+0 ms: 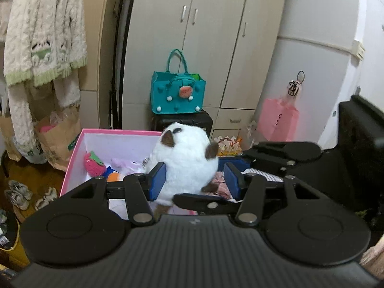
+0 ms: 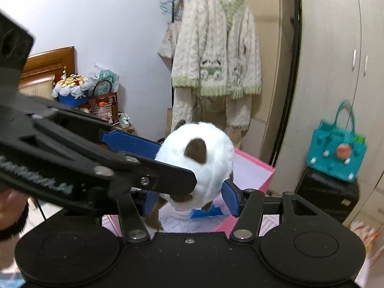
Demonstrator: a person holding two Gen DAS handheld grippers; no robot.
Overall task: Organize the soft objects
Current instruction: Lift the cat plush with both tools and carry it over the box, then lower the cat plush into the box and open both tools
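A white plush toy (image 1: 184, 163) with brown ears hangs above the open pink box (image 1: 72, 165), and both grippers hold it. In the left wrist view my left gripper (image 1: 195, 170) has its blue pads on either side of the toy's body. My right gripper (image 1: 208, 176) reaches in from the right, one finger above the toy and one below. In the right wrist view the plush toy (image 2: 206, 144) sits between my right gripper's (image 2: 189, 193) pads, with my left gripper (image 2: 176, 164) clamping it from the left. Inside the box lie a pink strawberry toy (image 1: 94, 165) and other soft items.
A teal felt bag (image 1: 177, 93) stands on a black suitcase (image 1: 182, 120) by the wardrobe (image 1: 216, 24). A pink bag (image 1: 278, 120) hangs at the right. At the left are a paper bag (image 1: 60, 136), a knitted cardigan (image 1: 45, 31) on a rail, and shoes (image 1: 19, 194) on the floor.
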